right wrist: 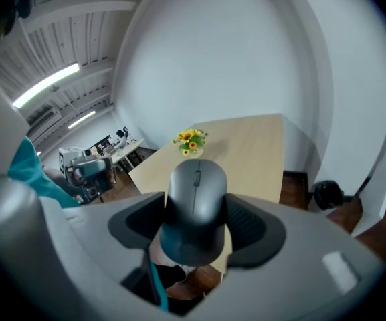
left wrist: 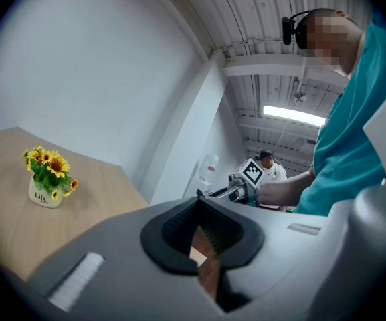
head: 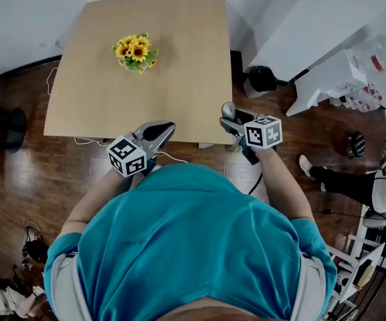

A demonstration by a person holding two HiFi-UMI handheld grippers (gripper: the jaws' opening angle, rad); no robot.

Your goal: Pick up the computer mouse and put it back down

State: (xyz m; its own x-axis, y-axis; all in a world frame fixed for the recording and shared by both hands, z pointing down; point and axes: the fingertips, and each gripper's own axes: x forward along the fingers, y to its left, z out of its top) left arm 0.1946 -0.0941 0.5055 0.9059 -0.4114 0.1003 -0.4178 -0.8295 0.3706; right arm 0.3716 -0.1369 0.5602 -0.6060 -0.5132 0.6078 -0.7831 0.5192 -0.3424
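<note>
**Mouse held in right gripper at the table's near right corner**

Computer mouse [right wrist: 194,199] is clamped between the right gripper's [head: 233,122] pads, one on each flank; it is off the tabletop, at the near right corner of the table [head: 179,85], with the table edge and floor showing below it in the right gripper view. It is dark grey and matte, a smooth oval shell with a centre seam and a small scroll wheel; the wheel end points away from the camera, toward the table.

The jaws stand wide on the mouse; the marker cube [head: 263,131] sits behind them.

Left gripper [head: 159,132] sits at the table's near edge, well apart from the right one; its jaw tips are together with nothing between them, only floor and table edge showing through the gap; it has its own marker cube [head: 127,156].

The table is light wood; a small white pot of sunflowers [head: 136,51] stands upright toward its far left part, well apart from the mouse and both grippers.

The floor is dark wood; a black bin-like object [head: 262,79] sits just beside the table's right side; a white shelf unit [head: 326,79] is further right; a cable [head: 169,156] runs under the near edge; a second person [head: 373,182] is at the right edge; shoes [head: 5,296] are at lower left.

The wearer's teal shirt [head: 186,239] fills the foreground.
</note>
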